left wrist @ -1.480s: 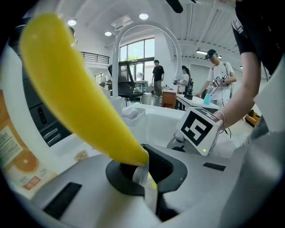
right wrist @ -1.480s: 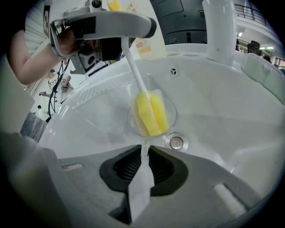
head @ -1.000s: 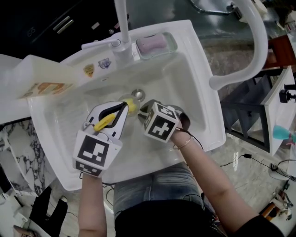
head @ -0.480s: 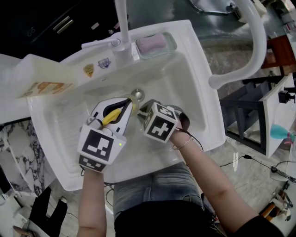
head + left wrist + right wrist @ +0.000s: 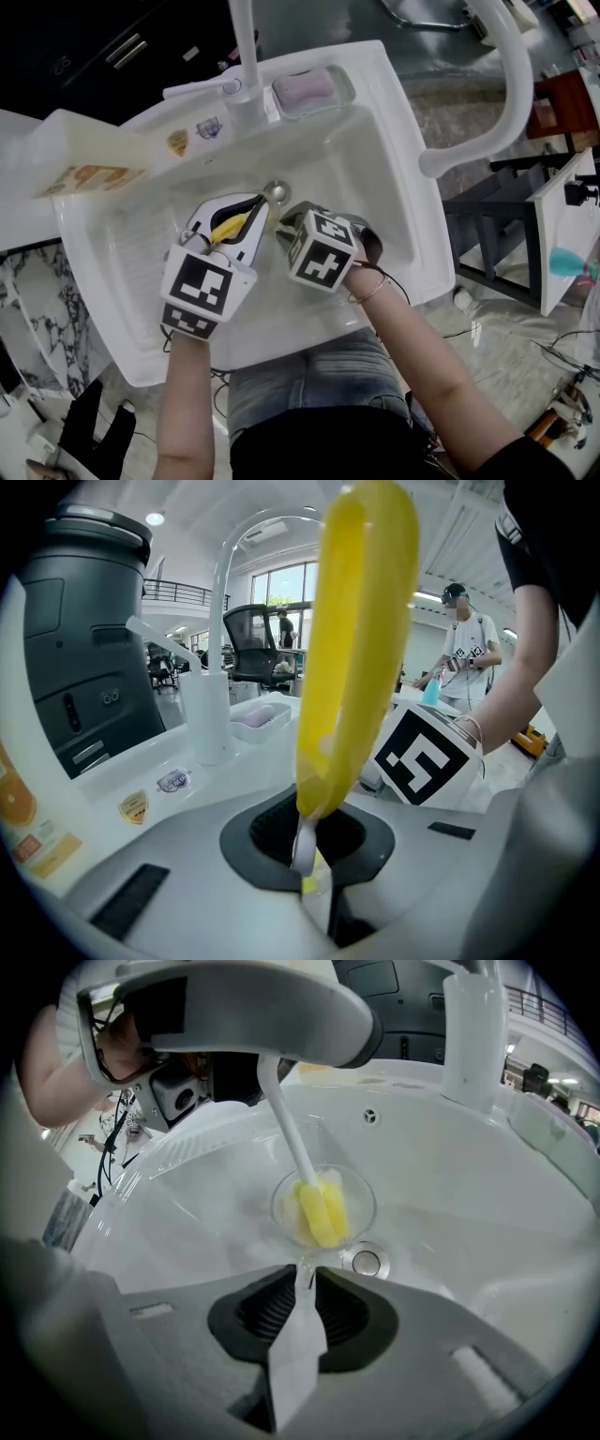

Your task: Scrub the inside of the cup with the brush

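In the head view my left gripper is shut on the yellow handle of the brush over the middle of the sink. The left gripper view has that handle rising from the shut jaws. My right gripper sits just to its right. In the right gripper view the clear cup is tilted over the drain, and its rim sits pinched between the jaw tips of my right gripper. Those jaws have just been opening a little. The brush's yellow sponge head is inside the cup on its white stem.
The white sink has a drain just beyond the grippers and a tap at its back. A dish with pink soap stands beside the tap. A white box lies at the left, and a curved white pipe arches at the right.
The left gripper with the brush has shifted a little towards the drain, and the yellow head seen beside the right gripper is now hidden. The right gripper has stayed in place.
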Tool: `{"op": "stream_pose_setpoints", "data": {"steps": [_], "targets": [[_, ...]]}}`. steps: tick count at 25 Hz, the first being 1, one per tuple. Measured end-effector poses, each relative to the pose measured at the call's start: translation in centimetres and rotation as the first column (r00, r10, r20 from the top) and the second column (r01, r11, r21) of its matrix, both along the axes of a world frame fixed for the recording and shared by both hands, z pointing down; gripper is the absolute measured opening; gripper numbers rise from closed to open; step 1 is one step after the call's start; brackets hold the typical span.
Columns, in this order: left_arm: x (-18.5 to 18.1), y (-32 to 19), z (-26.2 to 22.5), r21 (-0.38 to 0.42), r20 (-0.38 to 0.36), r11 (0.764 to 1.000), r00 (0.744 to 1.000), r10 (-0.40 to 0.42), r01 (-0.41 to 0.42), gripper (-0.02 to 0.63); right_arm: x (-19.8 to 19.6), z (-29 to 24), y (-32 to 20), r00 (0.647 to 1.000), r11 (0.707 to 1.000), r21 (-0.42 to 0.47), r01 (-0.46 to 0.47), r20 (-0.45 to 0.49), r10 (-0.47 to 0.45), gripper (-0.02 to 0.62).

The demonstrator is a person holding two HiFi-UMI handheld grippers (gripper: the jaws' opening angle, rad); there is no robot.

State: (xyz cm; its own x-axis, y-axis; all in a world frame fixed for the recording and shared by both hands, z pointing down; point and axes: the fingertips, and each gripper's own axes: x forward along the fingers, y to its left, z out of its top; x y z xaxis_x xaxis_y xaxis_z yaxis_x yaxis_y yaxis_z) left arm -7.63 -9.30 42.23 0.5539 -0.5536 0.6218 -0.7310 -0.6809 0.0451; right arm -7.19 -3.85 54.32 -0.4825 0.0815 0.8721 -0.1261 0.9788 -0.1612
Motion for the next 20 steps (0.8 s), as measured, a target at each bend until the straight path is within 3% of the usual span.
{"op": "stream_pose_setpoints", "data": {"steps": [10,13,20], "targets": [[0.5,0.1,0.3,-0.013,0.003,1.0,1.0,-0.005,0.005,0.025,0.4,-0.7,-0.1,1.0,1.0,0.02,0.008,-0.002,-0.008,0.11],[0.2,0.3,0.1,-0.015,-0.003,1.0,1.0,-0.019,0.019,0.108,0.4,-1.2,-0.3,1.0,0.999,0.037,-0.003,0.008,0.003,0.11],[-1.4,1.0,-0.4,-0.023,-0.006,0.997,0.997,-0.076,0.076,0.158,0.3,-2.8,-0.6,0.999,0.997,0.066,-0.034,0.035,0.032,0.11]]}}
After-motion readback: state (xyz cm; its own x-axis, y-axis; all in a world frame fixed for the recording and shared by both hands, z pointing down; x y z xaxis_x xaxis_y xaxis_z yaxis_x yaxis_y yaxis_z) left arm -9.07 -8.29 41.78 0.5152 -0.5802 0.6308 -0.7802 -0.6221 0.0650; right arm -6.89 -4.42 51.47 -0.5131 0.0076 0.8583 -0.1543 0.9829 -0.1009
